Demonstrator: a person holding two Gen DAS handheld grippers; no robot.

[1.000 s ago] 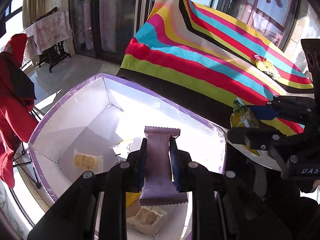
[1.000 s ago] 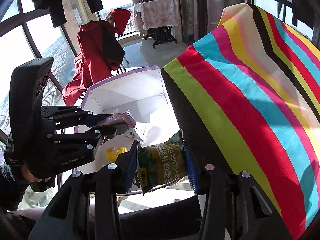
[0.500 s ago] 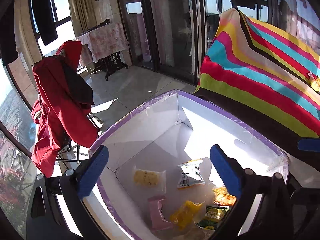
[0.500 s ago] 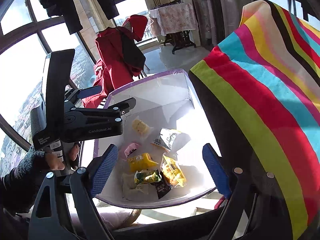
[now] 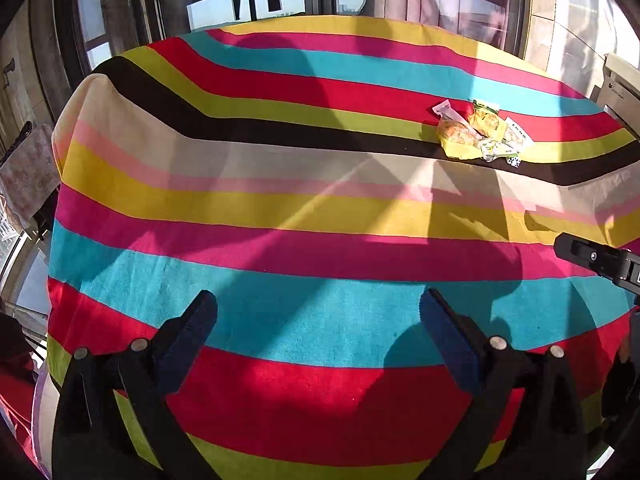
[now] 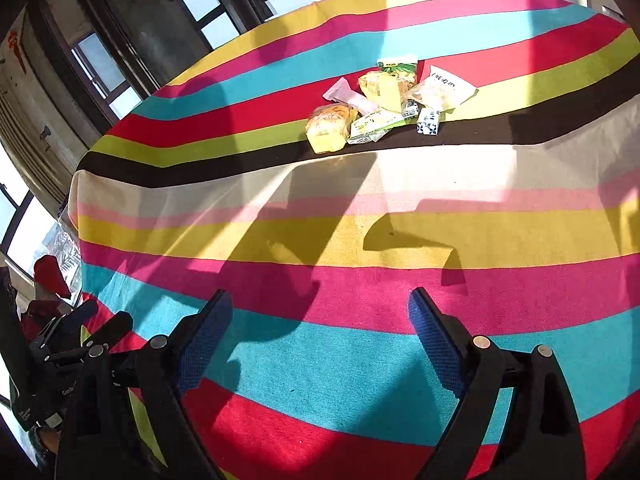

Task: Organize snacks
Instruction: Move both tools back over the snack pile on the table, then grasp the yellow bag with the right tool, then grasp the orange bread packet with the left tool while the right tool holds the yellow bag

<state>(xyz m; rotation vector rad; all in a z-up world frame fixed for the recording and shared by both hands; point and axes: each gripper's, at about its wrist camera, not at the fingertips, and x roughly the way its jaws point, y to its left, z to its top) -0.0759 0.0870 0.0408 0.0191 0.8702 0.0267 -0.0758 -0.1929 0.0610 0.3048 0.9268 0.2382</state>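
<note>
- Striped cloth (image 5: 280, 208) covers the whole table; the snack wrappers overlap in one heap, so the lower packets and their print are hard to make out
- The snack pile (image 6: 384, 104) lies on the black and red stripes at the far side, well apart from both grippers and beyond their fingertips
- The left gripper (image 5: 318, 322) tilts down over the cyan stripe, fingers spread wide, nothing between them
- The right gripper (image 6: 320, 312) is also angled down, fingers spread and empty; only its tip shows at the left view's edge
</note>
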